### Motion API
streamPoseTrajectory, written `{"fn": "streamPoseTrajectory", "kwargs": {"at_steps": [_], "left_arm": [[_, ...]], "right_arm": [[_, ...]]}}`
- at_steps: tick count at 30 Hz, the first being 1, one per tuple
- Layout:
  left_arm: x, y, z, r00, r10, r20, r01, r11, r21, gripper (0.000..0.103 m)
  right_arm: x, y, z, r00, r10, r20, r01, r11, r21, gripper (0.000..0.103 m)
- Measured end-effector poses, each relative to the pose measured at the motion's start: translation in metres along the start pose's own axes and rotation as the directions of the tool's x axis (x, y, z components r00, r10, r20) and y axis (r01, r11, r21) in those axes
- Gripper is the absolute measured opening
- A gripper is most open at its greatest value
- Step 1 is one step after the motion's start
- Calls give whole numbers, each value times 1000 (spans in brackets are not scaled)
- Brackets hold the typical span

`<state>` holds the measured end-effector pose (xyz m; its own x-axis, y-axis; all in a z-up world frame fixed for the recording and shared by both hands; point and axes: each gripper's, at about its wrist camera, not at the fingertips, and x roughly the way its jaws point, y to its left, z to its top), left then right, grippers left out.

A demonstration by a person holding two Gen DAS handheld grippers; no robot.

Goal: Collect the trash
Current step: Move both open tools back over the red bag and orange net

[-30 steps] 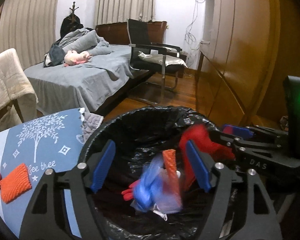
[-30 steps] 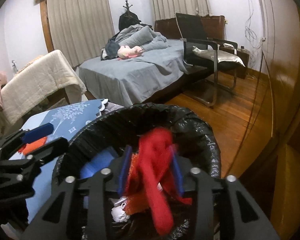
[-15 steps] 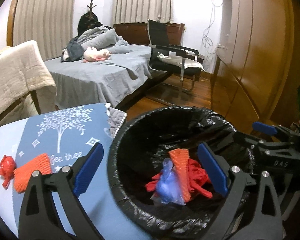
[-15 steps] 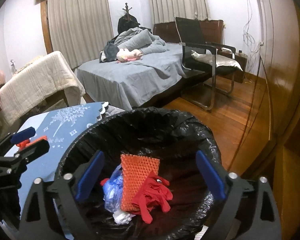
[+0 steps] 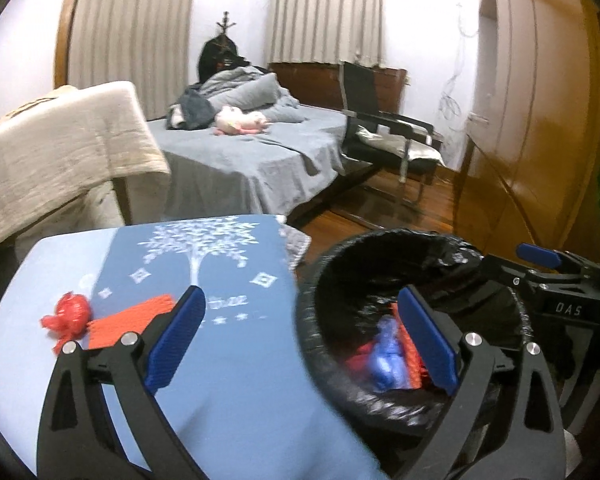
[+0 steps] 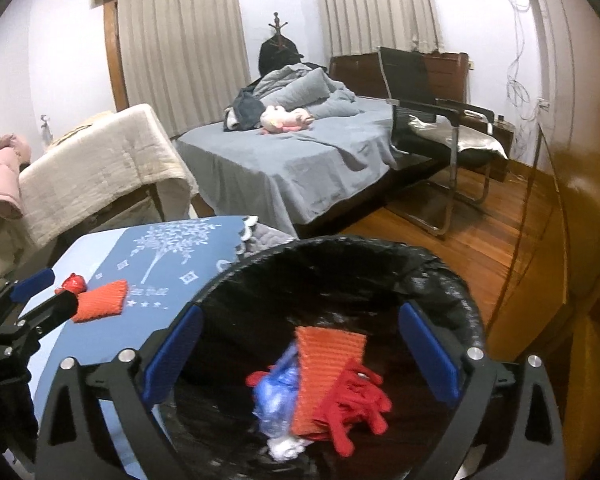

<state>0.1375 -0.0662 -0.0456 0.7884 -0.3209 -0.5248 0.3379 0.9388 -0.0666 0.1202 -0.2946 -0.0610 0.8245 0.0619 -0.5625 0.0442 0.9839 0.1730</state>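
While your left gripper [image 5: 300, 344] straddles worktop [image 5: 240, 380] and bin [image 5: 312, 320], jaws wide and empty, with an orange pad [image 5: 132, 320] and red wad [image 5: 66, 316] awaiting collection, your right gripper [image 6: 300, 356] hovers over binned trash [image 6: 324, 384], jaws wide.

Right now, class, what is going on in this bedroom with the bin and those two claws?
A person with a claw in each hand is collecting trash. Both the left claw and the right claw are open and hold nothing. The bin already holds an orange cloth, a red glove and a blue bag. A red wad and an orange pad lie on the blue table.
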Motion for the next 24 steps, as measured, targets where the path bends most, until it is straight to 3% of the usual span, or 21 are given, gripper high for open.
{"fn": "streamPoseTrajectory", "kwargs": {"at_steps": [12, 24], "left_arm": [[-27, 84, -12, 986, 167, 10, -166, 982, -86, 94], [-39, 177, -31, 946, 324, -25, -324, 933, -154, 94]], "right_arm": [[33, 81, 5, 994, 108, -23, -109, 992, -67, 97], [92, 172, -3, 972, 213, -100, -225, 965, -132, 97]]}}
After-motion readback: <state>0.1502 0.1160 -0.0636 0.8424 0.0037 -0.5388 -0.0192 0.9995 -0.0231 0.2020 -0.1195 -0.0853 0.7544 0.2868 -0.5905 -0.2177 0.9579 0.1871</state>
